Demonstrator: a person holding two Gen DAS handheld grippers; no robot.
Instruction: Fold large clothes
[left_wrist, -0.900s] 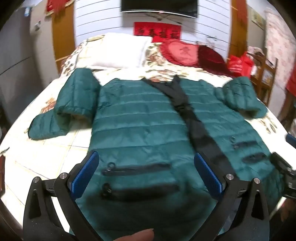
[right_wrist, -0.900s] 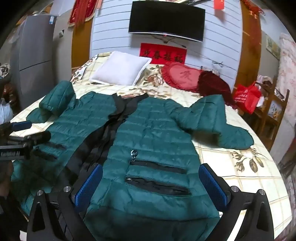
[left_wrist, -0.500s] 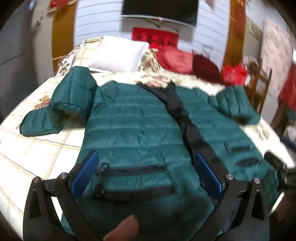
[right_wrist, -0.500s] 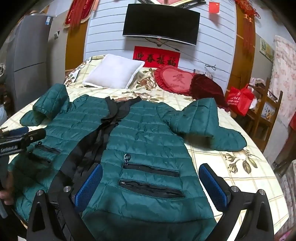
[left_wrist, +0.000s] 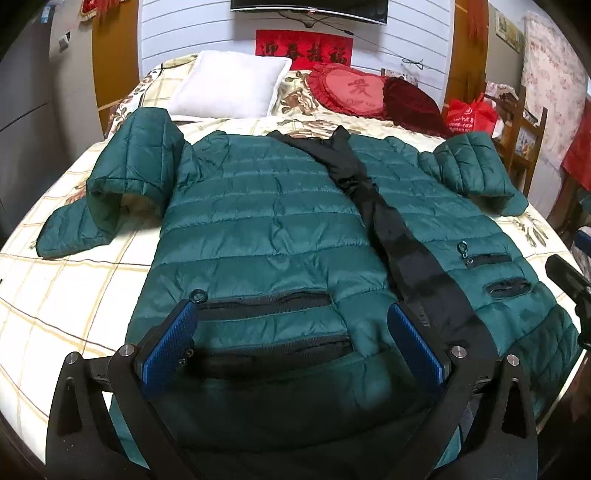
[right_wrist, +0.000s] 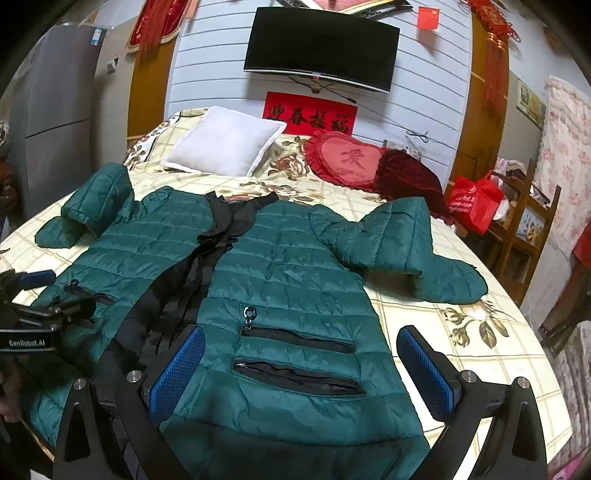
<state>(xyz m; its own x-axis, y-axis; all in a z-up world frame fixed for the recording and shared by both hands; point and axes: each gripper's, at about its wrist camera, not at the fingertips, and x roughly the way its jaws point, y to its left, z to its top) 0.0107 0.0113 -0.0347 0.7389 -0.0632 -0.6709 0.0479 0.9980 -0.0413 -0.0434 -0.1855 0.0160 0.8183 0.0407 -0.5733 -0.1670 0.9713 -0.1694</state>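
A large dark green quilted jacket (left_wrist: 258, 206) lies front-up on the bed, open down the middle with a black strip (left_wrist: 391, 236) showing. Its left sleeve (left_wrist: 129, 177) and right sleeve (right_wrist: 399, 240) are bent back on themselves. My left gripper (left_wrist: 291, 314) hovers open over the two zip pockets near the hem of the left panel. My right gripper (right_wrist: 301, 332) stands open over the pockets (right_wrist: 295, 354) of the right panel. Nothing is between either pair of blue pads. Each gripper shows at the edge of the other's view.
A white pillow (left_wrist: 229, 88), a red heart cushion (left_wrist: 351, 88) and a dark red cushion (right_wrist: 406, 177) lie at the head of the bed. A red bag (right_wrist: 476, 203) and wooden chair (right_wrist: 524, 236) stand right of the bed. Checked sheet (left_wrist: 66, 288) lies bare left of the jacket.
The left wrist view swung a little and settled; a fingertip at its lower edge is gone. Both grippers stay open over the hem. The jacket has not moved.
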